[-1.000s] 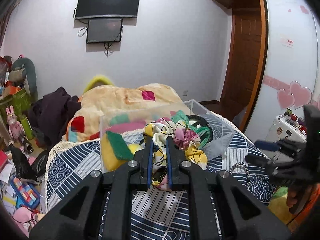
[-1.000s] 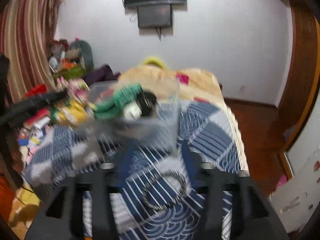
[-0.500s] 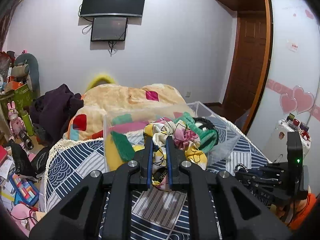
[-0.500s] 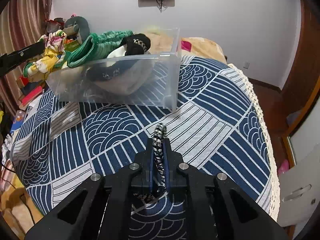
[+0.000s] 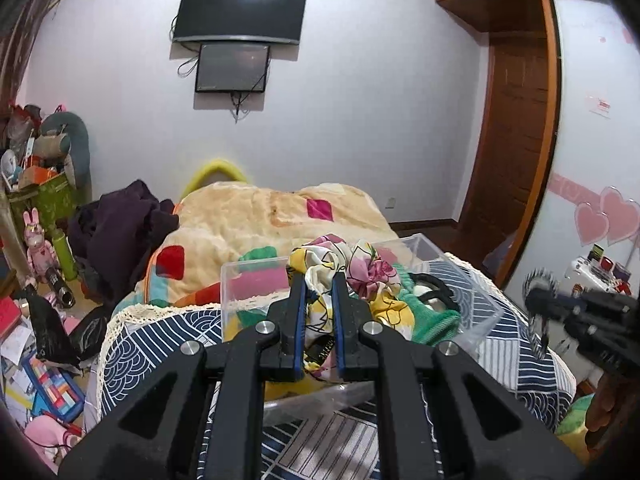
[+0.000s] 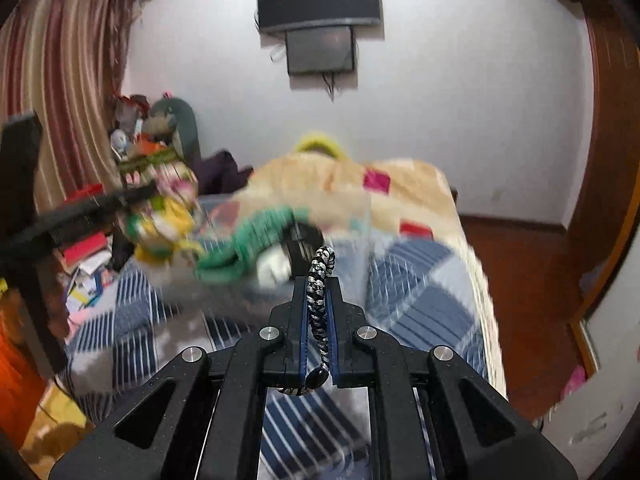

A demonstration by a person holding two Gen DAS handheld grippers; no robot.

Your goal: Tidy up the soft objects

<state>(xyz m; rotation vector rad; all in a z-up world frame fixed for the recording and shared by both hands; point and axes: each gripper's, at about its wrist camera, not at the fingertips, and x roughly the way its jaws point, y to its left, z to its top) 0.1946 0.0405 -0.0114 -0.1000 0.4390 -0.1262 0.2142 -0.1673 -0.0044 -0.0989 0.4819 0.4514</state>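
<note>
My left gripper [image 5: 319, 280] is shut on a floral yellow, white and pink cloth [image 5: 352, 276] and holds it above the clear plastic box [image 5: 476, 280] on the bed. The box holds a green knit item [image 5: 432, 320] and dark things. My right gripper [image 6: 318, 280] is shut on a black-and-white braided band [image 6: 320, 288], lifted off the bed. From the left wrist view the right gripper [image 5: 540, 308] is at the right with the band [image 5: 538, 280]. The right wrist view is blurred; the left gripper [image 6: 156, 192] with the cloth [image 6: 164, 216] is at its left.
The bed has a blue and white patterned cover [image 5: 160, 344] and a beige blanket [image 5: 260, 216] with coloured patches at the far end. Dark clothes [image 5: 120, 220] and floor clutter [image 5: 36, 320] lie to the left. A wooden door [image 5: 516, 140] and a white cupboard [image 5: 592, 120] are at the right.
My right gripper went down to the bed, shut on the braided band and lifted it. My left gripper raised the floral cloth a little higher over the box.
</note>
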